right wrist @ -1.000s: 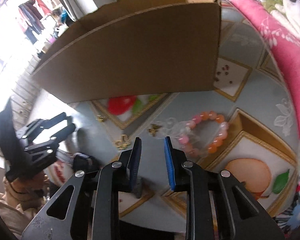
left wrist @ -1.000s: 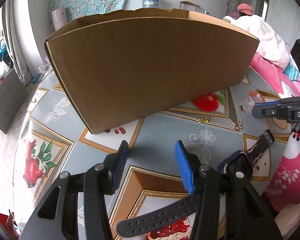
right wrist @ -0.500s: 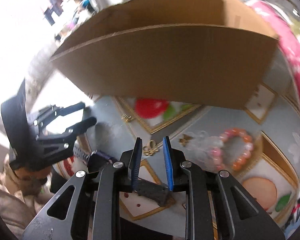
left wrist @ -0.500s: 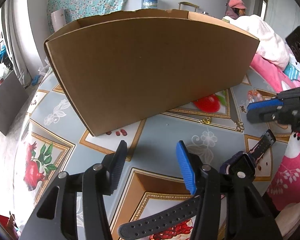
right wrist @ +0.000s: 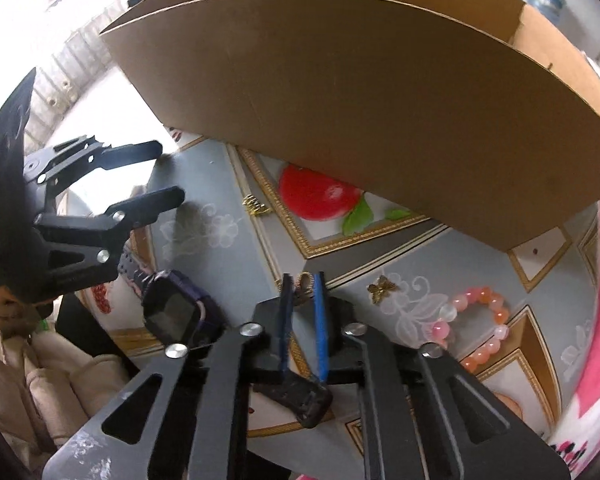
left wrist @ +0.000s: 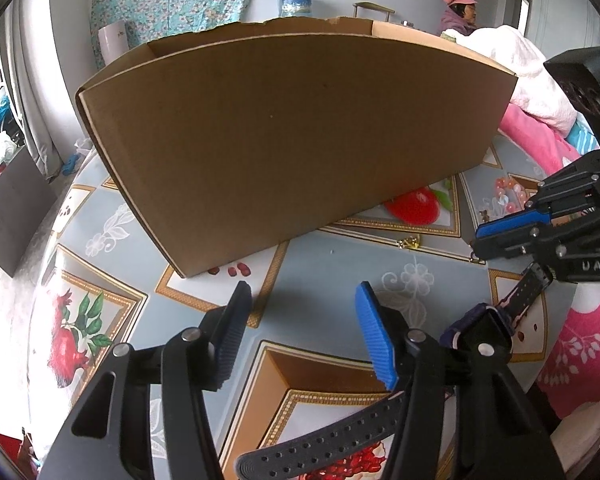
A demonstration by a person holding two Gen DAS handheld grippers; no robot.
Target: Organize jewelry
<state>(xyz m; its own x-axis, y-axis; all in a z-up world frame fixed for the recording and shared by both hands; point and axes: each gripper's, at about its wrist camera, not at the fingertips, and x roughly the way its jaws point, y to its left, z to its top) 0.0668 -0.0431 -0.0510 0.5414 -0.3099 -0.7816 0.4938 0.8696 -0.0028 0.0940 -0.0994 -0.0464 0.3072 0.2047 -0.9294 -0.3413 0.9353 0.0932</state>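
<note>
— Left gripper (left wrist: 300, 328) hovers over bare tablecloth, jaws gaping, nothing between them?

— Yes, probably waiting. The watch (right wrist: 176, 312) lies just right of it.

— And the right gripper (right wrist: 302, 284)?

— Nearly shut, pinching a small gold earring (right wrist: 303, 280), likely bound for the cardboard box (right wrist: 380, 100). The bead bracelet (right wrist: 476, 328) sits farther right.

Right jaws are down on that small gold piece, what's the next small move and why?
Probably lift the right gripper straight up, then carry toward the cardboard box. Its jaws look closed on the gold earring, still at tablecloth level; the box wall stands tall behind.
</note>
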